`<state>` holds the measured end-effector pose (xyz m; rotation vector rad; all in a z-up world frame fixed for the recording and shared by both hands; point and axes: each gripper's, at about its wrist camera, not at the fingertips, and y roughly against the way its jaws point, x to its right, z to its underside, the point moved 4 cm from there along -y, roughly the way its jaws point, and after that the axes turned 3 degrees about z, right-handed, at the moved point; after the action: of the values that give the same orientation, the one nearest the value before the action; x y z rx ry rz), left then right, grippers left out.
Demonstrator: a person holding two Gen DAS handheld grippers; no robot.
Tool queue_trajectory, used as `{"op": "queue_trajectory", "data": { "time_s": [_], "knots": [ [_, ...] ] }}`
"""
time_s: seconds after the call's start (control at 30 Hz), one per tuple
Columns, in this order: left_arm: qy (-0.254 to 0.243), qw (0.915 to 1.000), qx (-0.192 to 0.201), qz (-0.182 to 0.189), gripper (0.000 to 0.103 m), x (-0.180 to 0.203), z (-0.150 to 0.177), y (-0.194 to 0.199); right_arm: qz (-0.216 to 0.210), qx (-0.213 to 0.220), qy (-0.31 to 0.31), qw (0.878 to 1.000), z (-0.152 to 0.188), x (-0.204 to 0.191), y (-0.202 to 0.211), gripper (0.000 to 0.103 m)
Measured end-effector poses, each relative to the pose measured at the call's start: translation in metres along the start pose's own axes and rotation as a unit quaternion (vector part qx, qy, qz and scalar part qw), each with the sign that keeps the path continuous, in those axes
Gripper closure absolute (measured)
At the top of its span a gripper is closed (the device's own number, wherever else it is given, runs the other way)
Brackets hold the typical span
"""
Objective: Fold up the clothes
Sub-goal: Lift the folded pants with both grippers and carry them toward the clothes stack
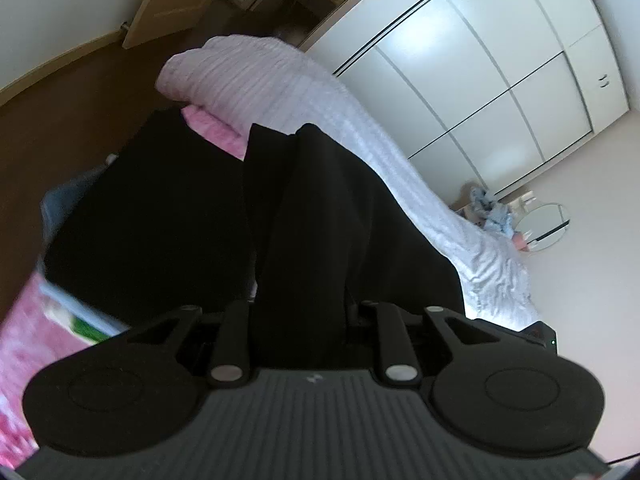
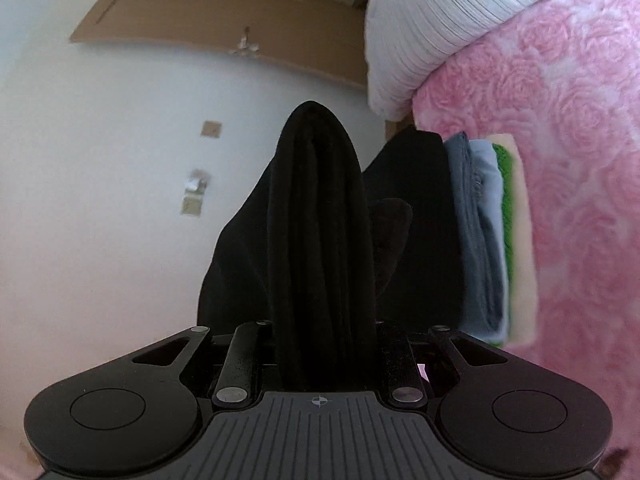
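rose-textured pink bedspread [image 2: 580,160]; matte black garment [image 2: 320,220] bunched.

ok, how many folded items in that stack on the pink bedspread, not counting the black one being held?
3 visible: a dark grey garment, a light blue one beside it, then a green one on the far side. The black garment covers part of the stack, so more may be hidden.

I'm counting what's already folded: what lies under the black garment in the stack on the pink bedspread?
Under the black garment show the edges of a grey-blue piece, a light blue one, a green one and a cream one. The black cloth covers everything but those edges.
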<state>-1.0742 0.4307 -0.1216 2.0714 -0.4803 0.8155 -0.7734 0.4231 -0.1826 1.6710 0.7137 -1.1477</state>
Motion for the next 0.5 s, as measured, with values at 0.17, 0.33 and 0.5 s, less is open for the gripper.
{"op": "queue_trajectory", "data": {
  "time_s": [0.17,0.33,0.5],
  "knots": [
    [-0.001,0.9997,-0.024,-0.002,0.085,-0.050,-0.045,-0.017,0.017,-0.001,-0.015,1.000,-0.016,0.001,-0.055,0.083],
    [-0.019,0.9988,-0.044,-0.008,0.084,-0.081,-0.078,-0.040,0.025,0.005,-0.024,0.999,-0.035,0.002,-0.101,0.083],
    [-0.029,0.9969,-0.073,-0.008,0.084,-0.107,-0.097,-0.070,0.043,0.014,-0.027,0.999,-0.051,0.012,-0.132,0.083]
  ]
}}
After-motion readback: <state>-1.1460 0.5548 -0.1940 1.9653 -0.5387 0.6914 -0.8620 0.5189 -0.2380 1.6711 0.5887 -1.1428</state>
